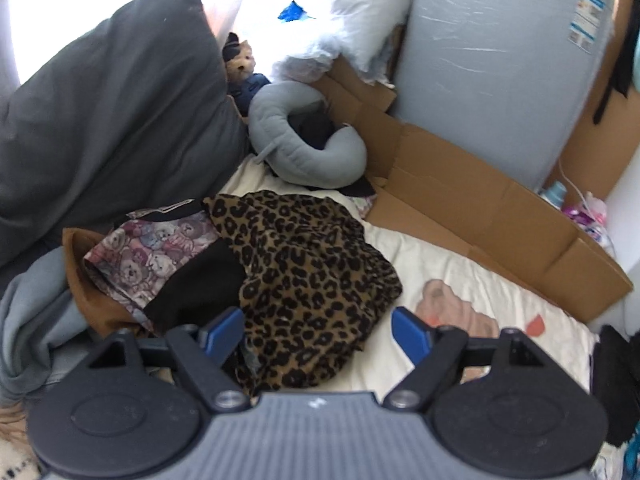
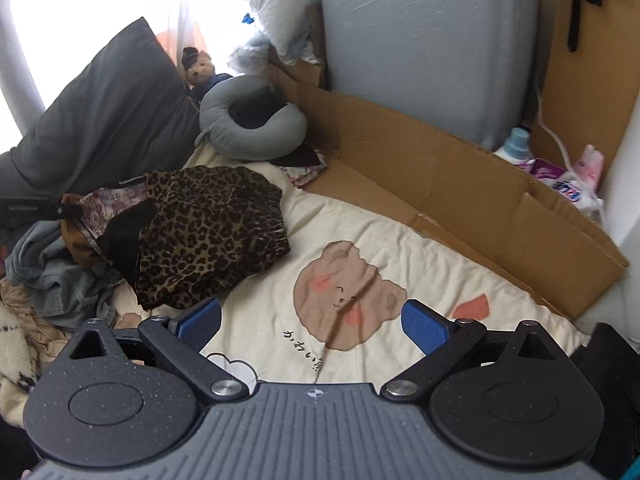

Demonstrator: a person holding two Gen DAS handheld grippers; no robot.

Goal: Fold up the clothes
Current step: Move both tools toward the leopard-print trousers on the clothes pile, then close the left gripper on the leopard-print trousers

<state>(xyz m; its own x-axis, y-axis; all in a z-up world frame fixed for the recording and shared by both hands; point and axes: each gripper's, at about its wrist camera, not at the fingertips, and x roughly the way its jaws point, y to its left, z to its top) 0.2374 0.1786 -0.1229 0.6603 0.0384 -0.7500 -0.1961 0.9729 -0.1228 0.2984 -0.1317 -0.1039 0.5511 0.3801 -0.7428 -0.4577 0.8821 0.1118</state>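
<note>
A crumpled leopard-print garment (image 1: pixel 312 276) lies on top of a clothes pile on the cream bear-print bedsheet (image 1: pixel 460 280). Under it are a teddy-print piece (image 1: pixel 152 256), a black piece (image 1: pixel 196 292) and a brown one (image 1: pixel 80 280). My left gripper (image 1: pixel 318 332) is open, its blue pads just above the near edge of the leopard garment, holding nothing. In the right wrist view the leopard garment (image 2: pixel 208 232) lies left of centre. My right gripper (image 2: pixel 312 322) is open and empty over the bear picture (image 2: pixel 344 292) on the sheet.
A dark grey pillow (image 1: pixel 112 120) leans at the left, a grey neck pillow (image 1: pixel 304 136) and teddy bear (image 1: pixel 240 64) behind the pile. Flattened cardboard (image 1: pixel 480 208) lines the right side, before a wrapped grey mattress (image 1: pixel 500 72). Grey clothes (image 2: pixel 52 272) lie at the left.
</note>
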